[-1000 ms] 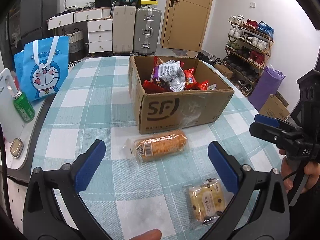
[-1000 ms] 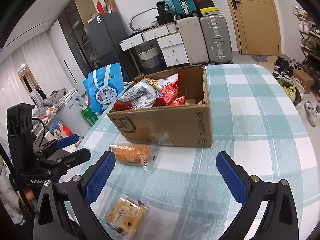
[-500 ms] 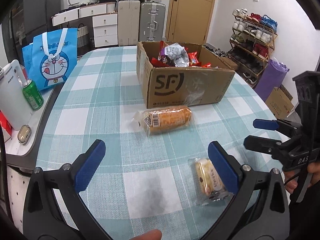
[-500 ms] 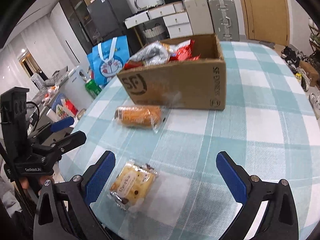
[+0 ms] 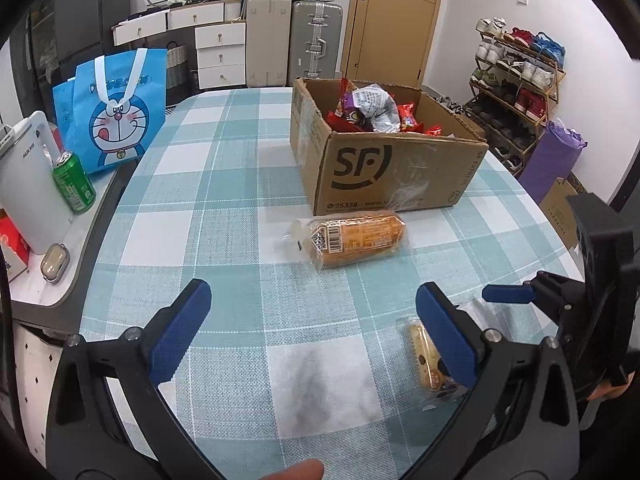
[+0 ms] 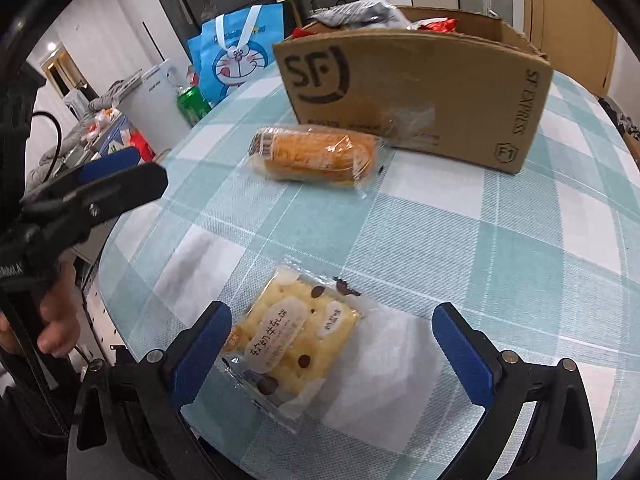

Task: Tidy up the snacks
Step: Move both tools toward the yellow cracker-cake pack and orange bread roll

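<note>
An open cardboard box (image 5: 400, 172) marked SF holds several snack packets on the checked table (image 5: 224, 184). An orange wrapped bread roll (image 5: 352, 238) lies just in front of it, also in the right wrist view (image 6: 316, 158). A yellow wrapped cake (image 6: 288, 338) lies near the table's front edge; in the left wrist view (image 5: 426, 354) my left gripper's right finger partly hides it. My right gripper (image 6: 340, 354) is open, low over the cake, its left finger beside the wrapper. My left gripper (image 5: 316, 330) is open and empty over the table. The box (image 6: 420, 88) stands behind the roll.
A blue cartoon bag (image 5: 114, 108), a green can (image 5: 74, 188) and a white appliance (image 5: 24, 184) stand on a side counter at the left. Suitcases and drawers stand behind, a shoe rack (image 5: 516, 84) at the right.
Both grippers have pulled back from the box and dropped lower. My right gripper has come down close over the yellow cake, which now sits between its fingers. Both stay open.
</note>
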Motion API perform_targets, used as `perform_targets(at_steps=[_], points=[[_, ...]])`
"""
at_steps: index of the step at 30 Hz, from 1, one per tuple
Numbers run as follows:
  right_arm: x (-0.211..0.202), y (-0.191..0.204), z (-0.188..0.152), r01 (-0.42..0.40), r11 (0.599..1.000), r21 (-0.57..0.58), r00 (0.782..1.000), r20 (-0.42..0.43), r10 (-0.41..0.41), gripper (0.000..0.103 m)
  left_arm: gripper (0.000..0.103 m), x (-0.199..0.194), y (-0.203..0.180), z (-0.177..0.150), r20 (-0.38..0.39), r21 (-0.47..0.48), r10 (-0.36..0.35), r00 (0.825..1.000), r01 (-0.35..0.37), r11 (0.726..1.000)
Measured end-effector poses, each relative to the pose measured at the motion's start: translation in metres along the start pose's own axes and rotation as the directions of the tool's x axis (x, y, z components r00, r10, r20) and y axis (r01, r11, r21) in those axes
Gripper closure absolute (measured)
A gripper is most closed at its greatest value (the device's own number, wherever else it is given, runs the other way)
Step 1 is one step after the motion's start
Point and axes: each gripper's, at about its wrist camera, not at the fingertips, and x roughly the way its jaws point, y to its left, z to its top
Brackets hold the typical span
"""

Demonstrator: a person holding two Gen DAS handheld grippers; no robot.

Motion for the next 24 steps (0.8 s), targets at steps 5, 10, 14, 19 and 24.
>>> perform_targets(at_steps=[5,10,14,19,24], points=[[0.014,0.011,-0.001,0.023,1.0,-0.019,1.0,-0.01,-0.023,0.001,0.001,0.002,0.002,0.0,-0.005,-0.001,0.001,1.0,-0.001,1.0],[0.017,0.019,-0.002,0.07,0.997,-0.038,0.997,-0.008,-0.07,0.001,0.001,0.003,0.003,0.0,-0.008,-0.006,0.003,1.0,-0.003,1.0],[0.018,0.027,-0.002,0.067,0.996,-0.062,0.998,-0.003,-0.067,0.001,0.001,0.008,0.005,-0.002,-0.017,-0.011,0.006,1.0,-0.006,1.0],[0.023,0.031,-0.004,0.126,0.986,-0.11,0.992,-0.009,-0.127,0.001,0.001,0.012,0.006,-0.003,-0.024,-0.007,0.008,1.0,-0.008,1.0],[0.019,0.015,-0.001,0.144,0.986,-0.085,0.989,-0.023,-0.146,0.001,0.001,0.013,0.006,-0.003,-0.025,-0.012,0.008,1.0,-0.009,1.0]])
